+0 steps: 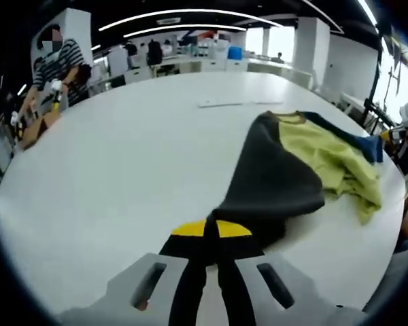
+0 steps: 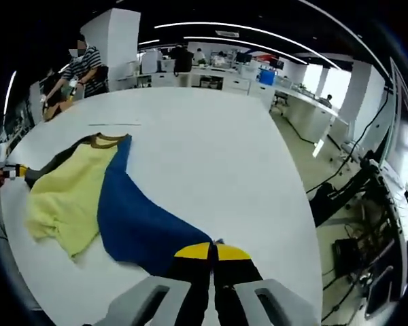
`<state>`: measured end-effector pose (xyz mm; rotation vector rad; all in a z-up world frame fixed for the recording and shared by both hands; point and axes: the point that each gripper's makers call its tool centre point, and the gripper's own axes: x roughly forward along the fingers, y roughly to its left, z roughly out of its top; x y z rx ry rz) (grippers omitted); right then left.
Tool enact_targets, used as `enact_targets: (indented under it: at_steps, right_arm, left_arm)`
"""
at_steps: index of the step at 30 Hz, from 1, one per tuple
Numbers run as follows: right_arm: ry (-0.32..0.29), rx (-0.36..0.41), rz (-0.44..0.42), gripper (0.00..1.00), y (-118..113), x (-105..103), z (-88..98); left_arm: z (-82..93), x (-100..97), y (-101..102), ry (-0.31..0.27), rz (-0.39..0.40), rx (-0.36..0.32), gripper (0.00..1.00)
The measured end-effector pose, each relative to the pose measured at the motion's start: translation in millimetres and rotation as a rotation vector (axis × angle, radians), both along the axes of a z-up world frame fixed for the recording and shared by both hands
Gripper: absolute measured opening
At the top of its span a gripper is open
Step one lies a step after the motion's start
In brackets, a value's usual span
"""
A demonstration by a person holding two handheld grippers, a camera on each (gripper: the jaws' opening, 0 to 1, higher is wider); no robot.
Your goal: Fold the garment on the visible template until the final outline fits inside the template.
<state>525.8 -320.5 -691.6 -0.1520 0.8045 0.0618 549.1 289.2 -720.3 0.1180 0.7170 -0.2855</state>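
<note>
Left gripper (image 1: 211,234) pinches garment (image 1: 285,170) dark hem, right gripper (image 2: 212,252) blue hem; limp cloth, grip edges near worktop (image 1: 122,170) edge.

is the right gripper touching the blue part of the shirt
Touching. In the right gripper view, the right gripper is shut on the edge of the blue fabric panel of the blue, yellow-green and dark grey garment, with the cloth running straight into its yellow-tipped jaws.

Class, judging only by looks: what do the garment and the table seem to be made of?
Garment: soft knit fabric, likely cotton jersey, matte; it drapes and wrinkles in blue, yellow and dark panels. Table: smooth white top, perhaps laminate, faintly glossy; it looks flat and even.
</note>
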Motion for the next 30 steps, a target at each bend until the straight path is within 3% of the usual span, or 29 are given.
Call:
enact_targets:
  at_steps: [19,30]
  right_arm:
    - [0.048,-0.057,-0.092,0.0,-52,15,-19.8]
    - [0.053,-0.116,-0.095,0.0,-72,32,-30.6]
  left_arm:
    - [-11.0,25.1,29,0.03,0.006,0.111,0.0]
    - [-11.7,41.0,45,0.036,0.028,0.149,0.0]
